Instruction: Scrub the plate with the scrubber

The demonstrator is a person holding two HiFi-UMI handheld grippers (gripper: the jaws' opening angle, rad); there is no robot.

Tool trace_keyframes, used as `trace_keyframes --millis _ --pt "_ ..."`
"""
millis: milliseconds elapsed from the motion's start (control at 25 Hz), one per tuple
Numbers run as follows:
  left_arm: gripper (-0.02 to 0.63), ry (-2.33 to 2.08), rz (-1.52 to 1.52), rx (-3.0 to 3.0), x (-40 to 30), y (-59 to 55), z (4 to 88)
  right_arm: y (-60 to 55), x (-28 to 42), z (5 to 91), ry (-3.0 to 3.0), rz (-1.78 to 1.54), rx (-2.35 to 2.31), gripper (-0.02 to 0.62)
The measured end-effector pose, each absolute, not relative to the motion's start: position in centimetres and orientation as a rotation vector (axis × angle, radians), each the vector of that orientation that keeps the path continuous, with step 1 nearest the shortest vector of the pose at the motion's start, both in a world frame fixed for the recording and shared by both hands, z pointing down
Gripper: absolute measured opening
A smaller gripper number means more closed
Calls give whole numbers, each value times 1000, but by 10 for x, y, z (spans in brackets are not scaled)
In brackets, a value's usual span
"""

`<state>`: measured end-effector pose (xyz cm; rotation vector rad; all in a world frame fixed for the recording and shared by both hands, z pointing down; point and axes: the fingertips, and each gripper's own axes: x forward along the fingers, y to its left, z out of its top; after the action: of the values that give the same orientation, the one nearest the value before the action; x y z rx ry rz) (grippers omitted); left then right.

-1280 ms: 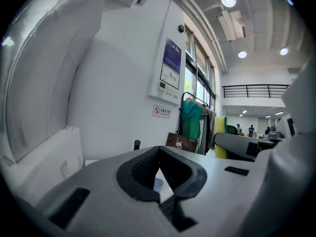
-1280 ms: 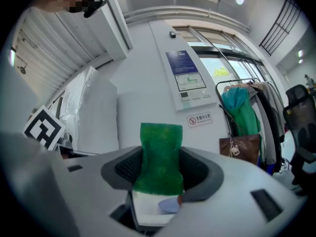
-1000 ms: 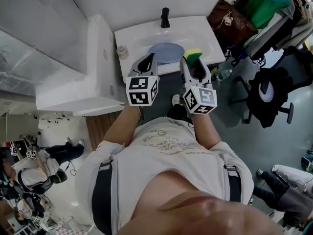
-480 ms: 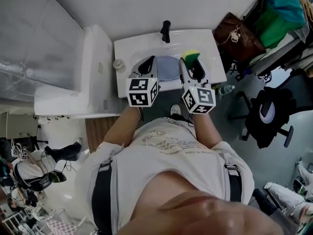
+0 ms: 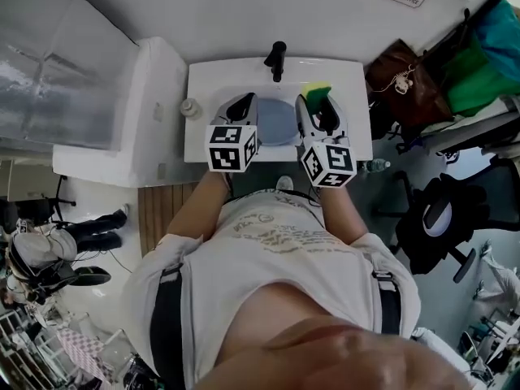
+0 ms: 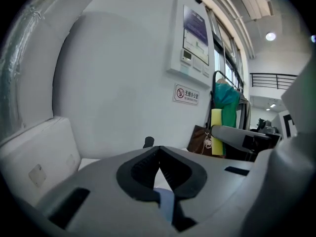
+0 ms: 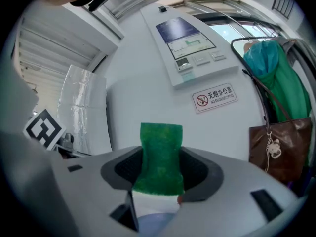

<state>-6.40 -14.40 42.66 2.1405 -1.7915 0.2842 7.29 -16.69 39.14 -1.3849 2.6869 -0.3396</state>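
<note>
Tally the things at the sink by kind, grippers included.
Grippers: 2 (left gripper, right gripper)
Plate: 1
Scrubber: 1
Faucet: 1
Small bottle: 1
Total: 6

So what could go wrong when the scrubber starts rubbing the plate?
The left gripper is shut and empty, so nothing holds the plate in the sink; scrubbing might make it slide. The scrubber sticks far out of the right gripper, so a hard push could bend it or pull it loose.
</note>
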Motion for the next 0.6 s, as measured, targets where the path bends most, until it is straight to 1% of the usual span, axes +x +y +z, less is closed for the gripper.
trace_keyframes --millis 360,600 --pt "21 -1836 370 1984 -81 -164 461 -201 59 426 2786 -438 -1294 226" --pt "21 -1747 436 1877 -104 -176 505 -213 43 443 2811 -493 -1299 227"
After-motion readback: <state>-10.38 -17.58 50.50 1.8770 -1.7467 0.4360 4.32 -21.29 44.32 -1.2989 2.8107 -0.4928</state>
